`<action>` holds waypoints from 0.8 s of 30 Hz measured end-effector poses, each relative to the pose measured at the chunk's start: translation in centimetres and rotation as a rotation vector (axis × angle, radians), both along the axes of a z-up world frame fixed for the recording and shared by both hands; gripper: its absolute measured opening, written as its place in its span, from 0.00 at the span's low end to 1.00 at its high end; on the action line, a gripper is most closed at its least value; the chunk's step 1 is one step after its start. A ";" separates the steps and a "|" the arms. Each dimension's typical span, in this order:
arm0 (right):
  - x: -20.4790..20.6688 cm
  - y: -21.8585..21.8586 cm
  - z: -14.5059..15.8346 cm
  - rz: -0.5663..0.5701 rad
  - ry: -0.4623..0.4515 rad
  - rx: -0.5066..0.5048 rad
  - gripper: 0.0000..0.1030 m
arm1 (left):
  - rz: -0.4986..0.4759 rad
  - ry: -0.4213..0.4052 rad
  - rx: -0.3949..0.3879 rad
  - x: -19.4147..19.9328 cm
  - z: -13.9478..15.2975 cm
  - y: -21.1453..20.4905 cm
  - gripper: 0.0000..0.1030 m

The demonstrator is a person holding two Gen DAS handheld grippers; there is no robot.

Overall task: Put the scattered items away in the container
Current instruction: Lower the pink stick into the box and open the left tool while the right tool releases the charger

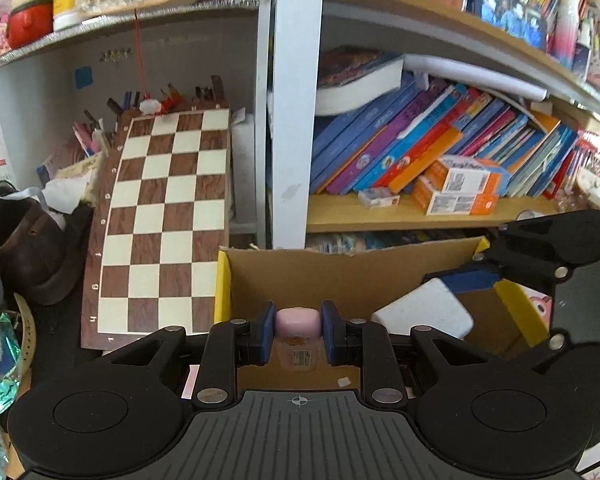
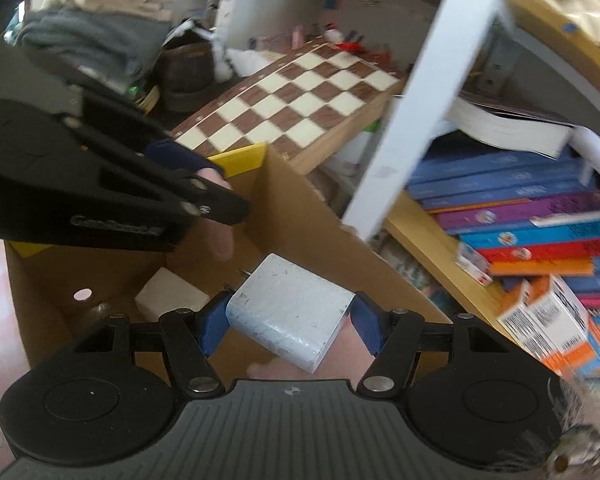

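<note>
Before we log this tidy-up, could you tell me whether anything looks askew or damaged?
The colourful books on the wooden shelf slump sideways, with a thick paperback lying across them. The brown cardboard box has a ragged, torn back rim.

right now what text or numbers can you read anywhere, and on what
"1", "4", "6": rank numbers on the chessboard edge; the others are unclear.
Raised brand lettering on the left gripper arm: too blurred to read.
Book spines, orange boxes, bottle label: too small or blurred.
</note>
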State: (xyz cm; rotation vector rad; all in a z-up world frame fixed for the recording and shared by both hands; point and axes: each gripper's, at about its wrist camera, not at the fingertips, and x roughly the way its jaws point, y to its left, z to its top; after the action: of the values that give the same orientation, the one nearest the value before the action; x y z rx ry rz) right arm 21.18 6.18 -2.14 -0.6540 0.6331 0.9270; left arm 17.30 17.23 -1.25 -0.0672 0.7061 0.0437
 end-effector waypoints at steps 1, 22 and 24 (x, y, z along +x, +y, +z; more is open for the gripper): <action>0.1 0.3 -0.3 0.011 0.001 -0.009 0.61 | -0.001 0.006 0.001 0.1 -0.2 -0.1 0.22; 1.3 3.5 -3.6 0.128 0.022 -0.116 0.61 | 0.017 0.055 0.018 0.8 -2.0 -0.1 0.22; 1.5 3.6 -3.7 0.119 0.025 -0.124 0.61 | 0.018 0.058 0.018 0.9 -2.1 -0.1 0.22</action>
State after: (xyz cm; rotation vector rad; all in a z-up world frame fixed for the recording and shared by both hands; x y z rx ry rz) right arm 22.64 9.81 -5.83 -0.7989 0.6841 1.0135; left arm 18.15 17.12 -3.31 -0.0556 0.7626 0.0695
